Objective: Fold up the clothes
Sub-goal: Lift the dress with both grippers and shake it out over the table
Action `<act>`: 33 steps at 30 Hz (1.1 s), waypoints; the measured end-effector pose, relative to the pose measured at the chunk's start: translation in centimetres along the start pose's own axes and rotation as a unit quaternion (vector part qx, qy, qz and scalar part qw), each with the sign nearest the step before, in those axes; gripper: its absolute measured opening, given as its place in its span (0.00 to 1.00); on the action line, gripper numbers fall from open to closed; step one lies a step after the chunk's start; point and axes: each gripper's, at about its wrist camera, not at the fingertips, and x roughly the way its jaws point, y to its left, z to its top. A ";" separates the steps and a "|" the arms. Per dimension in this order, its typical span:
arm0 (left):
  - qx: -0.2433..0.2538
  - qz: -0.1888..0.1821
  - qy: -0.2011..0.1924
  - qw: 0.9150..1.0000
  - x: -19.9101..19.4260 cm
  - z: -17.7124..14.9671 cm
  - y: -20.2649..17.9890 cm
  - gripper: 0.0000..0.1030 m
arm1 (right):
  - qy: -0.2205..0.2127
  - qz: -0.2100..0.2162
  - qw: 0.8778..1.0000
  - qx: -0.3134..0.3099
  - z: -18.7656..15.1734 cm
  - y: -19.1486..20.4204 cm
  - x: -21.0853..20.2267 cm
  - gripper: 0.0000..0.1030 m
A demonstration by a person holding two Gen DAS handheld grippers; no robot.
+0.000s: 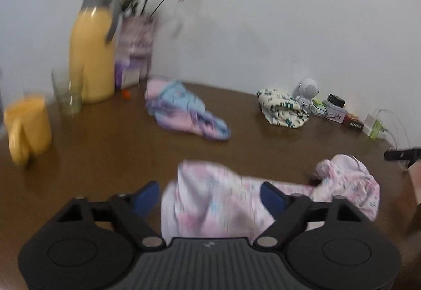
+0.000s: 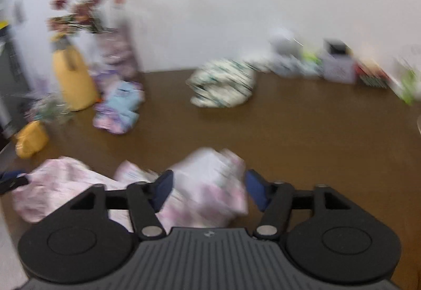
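1. Pink garment [image 1: 210, 200] is seen crumpled on the brown table [image 1: 105, 148], nearest to both cameras, with one bunched end at the left gripper [image 1: 210, 194] and the other at the right gripper [image 2: 209, 188].
2. The left gripper's jaws are spread wide; cloth lies between the blue pads [image 1: 147, 195], but it is not pinched by them.
3. The right gripper's jaws are likewise held wide, with a raised lump of the same garment between the pads [image 2: 164, 184]; no grip is shown.
4. In the left view, a dark tip of the right gripper is glimpsed at the far right edge, beside the garment's other end.
5. Farther back, a pink-and-blue garment [image 1: 181, 111] is laid in a heap near mid-table, well apart from the pink one.
6. A white floral garment [image 1: 281, 111] is set near the wall, just beside a small white robot toy [image 1: 307, 91] and a row of small boxes [image 1: 336, 108].
7. At the far left, a yellow mug [image 1: 27, 127], a glass [image 1: 67, 95], a yellow jug [image 1: 92, 53] and a flower vase [image 1: 135, 48] are grouped against the white wall [image 1: 263, 14].
8. Much of the right view is blurred.
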 end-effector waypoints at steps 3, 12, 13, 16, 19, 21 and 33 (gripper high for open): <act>0.038 0.019 0.034 0.999 2.5 1.7 -1.1 0.86 | 0.040 0.041 0.996 -0.069 1.1 4.3 2.8 0.79; 0.049 0.004 0.144 0.988 8.9 1.6 -0.9 0.29 | 0.166 -0.001 0.972 -0.165 0.8 8.7 10.2 0.19; 0.047 -0.004 0.141 0.989 8.7 1.7 -0.8 0.20 | 0.166 0.004 0.973 -0.159 1.0 8.5 9.9 0.09; 0.045 -0.018 0.116 0.992 7.4 2.6 -0.5 0.10 | 0.144 -0.003 0.978 -0.152 2.2 7.7 9.1 0.03; 0.061 -0.008 0.079 0.995 5.9 4.2 -0.5 0.04 | 0.115 -0.011 0.984 -0.132 4.3 6.1 7.7 0.00; 0.063 -0.016 0.069 0.996 5.2 5.1 -0.4 0.03 | 0.102 -0.004 0.988 -0.115 5.6 5.2 6.8 0.00; 0.066 -0.038 0.071 0.995 4.6 3.8 -1.5 0.04 | 0.224 0.021 0.950 -0.216 3.0 11.4 13.1 0.63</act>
